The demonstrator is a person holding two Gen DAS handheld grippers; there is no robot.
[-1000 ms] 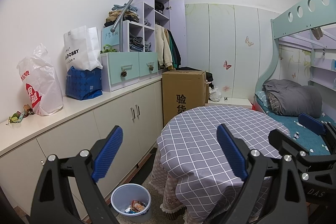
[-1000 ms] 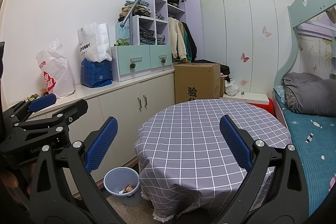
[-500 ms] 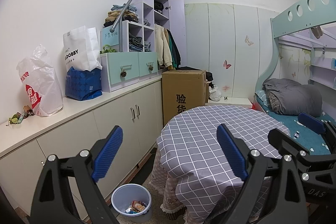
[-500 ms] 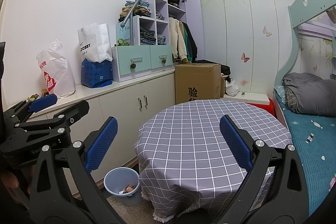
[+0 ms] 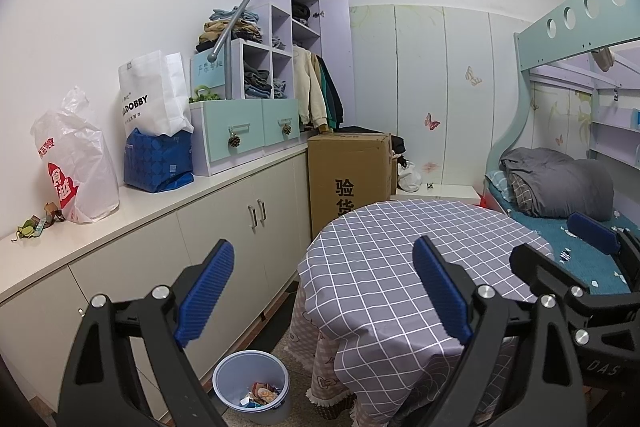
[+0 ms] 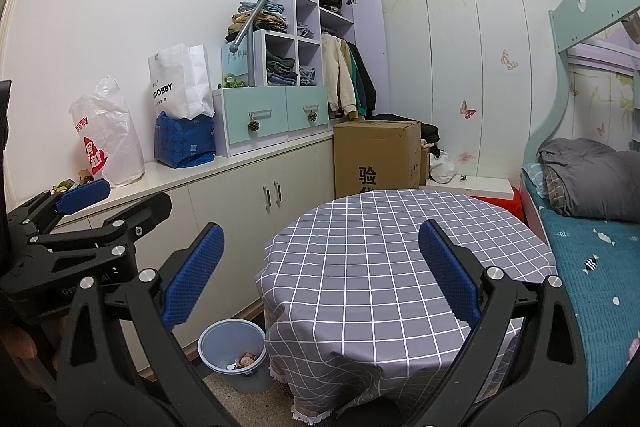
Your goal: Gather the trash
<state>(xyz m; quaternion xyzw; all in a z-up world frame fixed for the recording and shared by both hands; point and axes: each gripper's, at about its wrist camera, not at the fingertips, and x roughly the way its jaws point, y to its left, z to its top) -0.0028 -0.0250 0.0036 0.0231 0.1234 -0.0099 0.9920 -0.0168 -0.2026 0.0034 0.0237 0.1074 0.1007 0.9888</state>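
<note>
- Left wrist view, far left: small scraps (image 5: 34, 225) lie on the countertop (image 5: 132, 211), beside the white plastic bag (image 5: 76, 163). They look like wrappers, probably the trash to collect; too small to be sure.
- White paper bag (image 5: 154, 95) sits on top of the blue bag (image 5: 158, 159), both pushed against the wall. That looks like storage, not trash.
- Left gripper (image 5: 320, 291) is spread wide with nothing between the blue pads. It is held level above the floor, aimed between cabinet and table, which reads as scanning rather than reaching.
- Waste bin (image 5: 252, 385) stands on the floor in the gap between the cabinet doors and the round table (image 5: 400, 267). There are wrappers in the bottom already, and it is close to both surfaces for a short drop.
- Tabletop shows only the checked cloth, with nothing visible to pick.
- Right gripper (image 6: 320, 275) is also wide apart and empty, held over the near table edge. In the right wrist view the left gripper's body sits just to its left, so the two are side by side at a similar height.
- Judgement: the task is at its start or between picks. The likely next target is the countertop scraps, well left of both claws.
</note>
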